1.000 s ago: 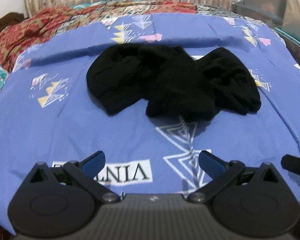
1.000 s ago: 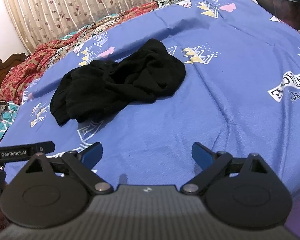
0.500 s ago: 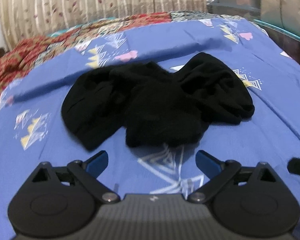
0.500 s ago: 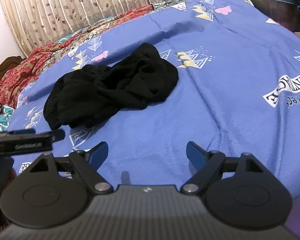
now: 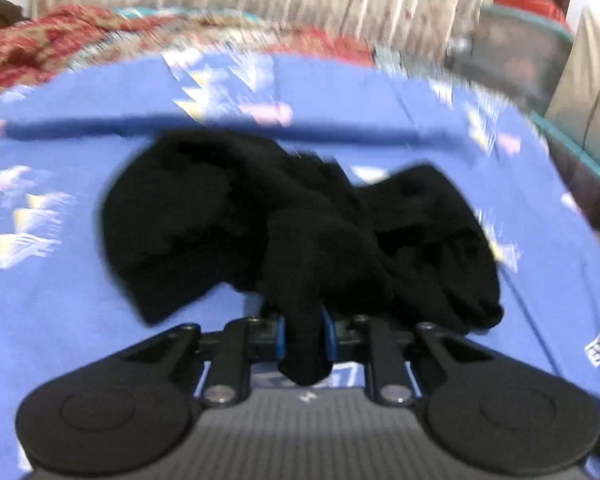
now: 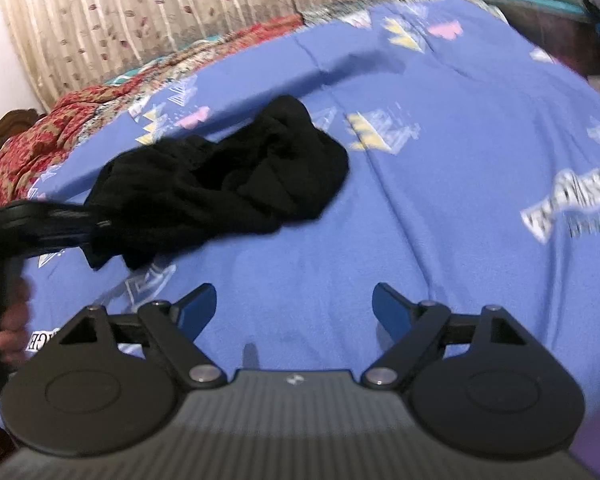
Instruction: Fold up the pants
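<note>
I am closing my left gripper on a fold at the near edge of the black pants, and the cloth is already sitting between the two blue pads, with a small tongue of it hanging out behind them. The pants are lying in a crumpled heap in the middle of the blue bedsheet, not spread at all. My right gripper is waiting with its jaws wide and nothing between them, hovering over bare sheet, well apart from the heap. The left wrist view is blurred, so I cannot tell which part of the pants I am pinching. To do this step well, I think I should lift slowly and check that only one layer is coming up, then bring the right gripper to another edge, so that together they are pulling the pants flat before any folding.
</note>
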Available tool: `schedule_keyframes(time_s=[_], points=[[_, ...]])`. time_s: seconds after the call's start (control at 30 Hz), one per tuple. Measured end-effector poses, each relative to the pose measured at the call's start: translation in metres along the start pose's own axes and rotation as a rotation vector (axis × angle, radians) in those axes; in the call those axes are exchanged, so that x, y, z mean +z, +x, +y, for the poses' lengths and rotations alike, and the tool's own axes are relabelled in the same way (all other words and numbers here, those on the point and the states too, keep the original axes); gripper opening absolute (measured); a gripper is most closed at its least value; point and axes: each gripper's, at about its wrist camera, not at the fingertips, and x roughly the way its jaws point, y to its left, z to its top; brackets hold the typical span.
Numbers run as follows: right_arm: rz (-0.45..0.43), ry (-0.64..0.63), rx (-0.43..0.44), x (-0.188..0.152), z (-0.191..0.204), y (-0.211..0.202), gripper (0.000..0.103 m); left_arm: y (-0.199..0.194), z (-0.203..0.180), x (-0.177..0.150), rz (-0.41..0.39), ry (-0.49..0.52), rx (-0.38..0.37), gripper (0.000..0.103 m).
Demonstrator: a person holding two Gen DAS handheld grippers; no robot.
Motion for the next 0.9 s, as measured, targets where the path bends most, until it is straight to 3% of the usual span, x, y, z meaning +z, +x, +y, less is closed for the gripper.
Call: schedule_keyframes(time_s=[0.2, 0.33, 0.4, 0.47, 0.57, 0.7, 0.77, 0.9], points=[[-0.070, -0.078, 0.050, 0.041, 0.019, 0.018, 0.087, -0.119, 0.077, -0.026, -0.125, -0.110, -0.011, 0.015], [-0.097, -0.175, 0.073, 0.052, 0.039, 0.045, 0.087, -0.164, 0.106, -0.048, -0.160, -0.143, 0.018, 0.017], [-0.070, -0.238, 0.050, 0.057, 0.048, 0.071, 0.087, -0.162, 0.114, -0.057, -0.137, -0.165, 0.061, 0.025], [0.001, -0.298, 0.054, 0.063, 0.057, 0.099, 0.087, -0.153, 0.123, -0.061, -0.080, -0.208, 0.093, 0.048], [0.042, -0.399, 0.056, 0.061, 0.076, 0.118, 0.087, -0.143, 0.147, -0.065, -0.044, -0.354, 0.085, 0.063], [0.039, -0.511, 0.174, 0.057, 0.109, 0.119, 0.087, -0.123, 0.185, -0.072, 0.008, -0.569, -0.007, 0.068], [0.077, -0.572, 0.219, 0.053, 0.124, 0.129, 0.087, -0.110, 0.191, -0.077, 0.038, -0.620, -0.058, 0.068], [0.184, -0.640, 0.188, 0.046, 0.141, 0.170, 0.086, -0.083, 0.193, -0.089, 0.089, -0.689, -0.168, 0.072]])
